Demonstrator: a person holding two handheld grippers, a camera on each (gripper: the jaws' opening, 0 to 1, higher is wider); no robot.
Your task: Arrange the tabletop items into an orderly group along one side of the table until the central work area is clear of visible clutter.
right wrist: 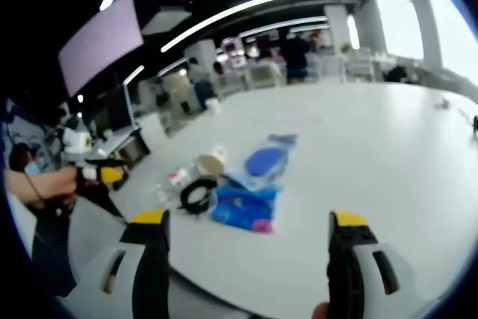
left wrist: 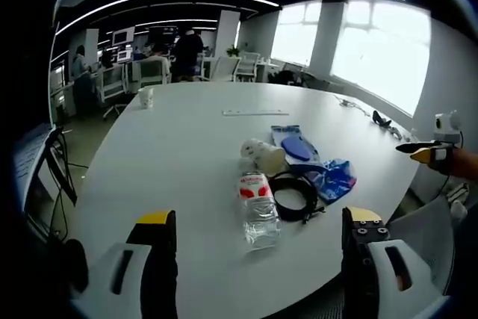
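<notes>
Bottle (left wrist: 258, 211), cable (left wrist: 293, 195) and pouches (left wrist: 328, 177) cluster at frame centre; both grippers (left wrist: 258, 229) (right wrist: 248, 233), jaws apart, should approach low, 1 item each.

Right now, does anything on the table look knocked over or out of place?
Yes. The water bottle lies on its side near the table's edge, touching a black coiled cable. A paper cup behind it has also tipped over, beside crumpled blue packaging. Nothing looks spilled.
</notes>
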